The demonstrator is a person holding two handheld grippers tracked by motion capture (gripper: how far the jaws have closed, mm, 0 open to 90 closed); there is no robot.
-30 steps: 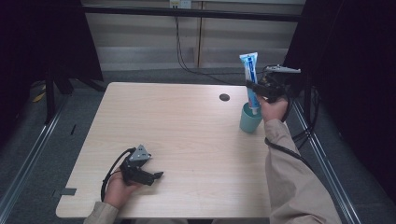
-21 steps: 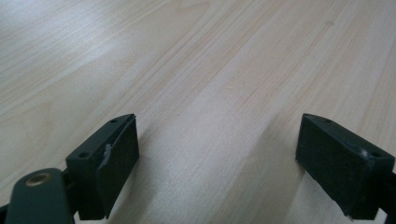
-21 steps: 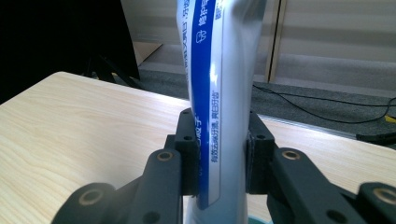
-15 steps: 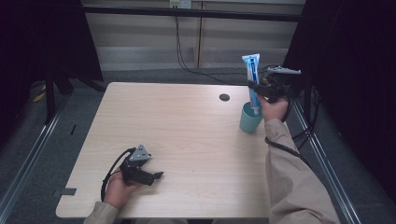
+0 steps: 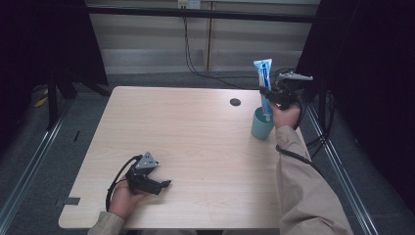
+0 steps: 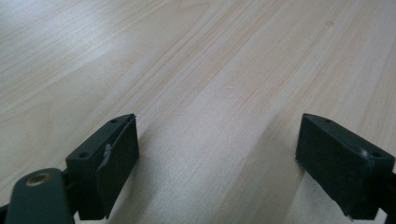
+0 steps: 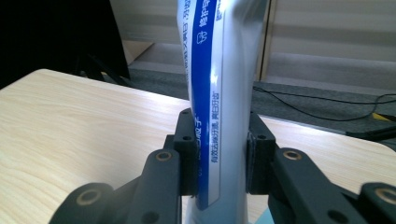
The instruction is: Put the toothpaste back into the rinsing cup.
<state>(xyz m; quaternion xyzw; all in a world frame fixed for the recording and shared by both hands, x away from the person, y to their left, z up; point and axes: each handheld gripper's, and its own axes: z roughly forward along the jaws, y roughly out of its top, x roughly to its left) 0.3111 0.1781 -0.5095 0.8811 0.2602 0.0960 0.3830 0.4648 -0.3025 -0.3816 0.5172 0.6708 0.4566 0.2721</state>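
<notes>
Right tool (image 7: 219, 158) clamps upright tube (image 5: 263, 83) over cup (image 5: 261, 126); left tool (image 6: 219, 163) rests wide open, empty, on tabletop (image 5: 195, 132).

Over on the far right of the table (image 5: 195, 142) stands the cup (image 5: 261, 125), close to the right edge, and the toothpaste tube (image 5: 264, 83) rises upright out of it, its lower end inside the cup. The right gripper (image 5: 270, 94) sits just right of the tube, above the cup, jaws pressed on the tube from both sides; the right gripper view has the tube (image 7: 219, 93) dead centre between them. Left of the cup and a little farther back lies a small round hole (image 5: 235, 102) in the tabletop. Well apart, at the near left corner, the left gripper (image 5: 164, 184) rests on the table, jaws spread over bare wood (image 6: 210, 93)
</notes>
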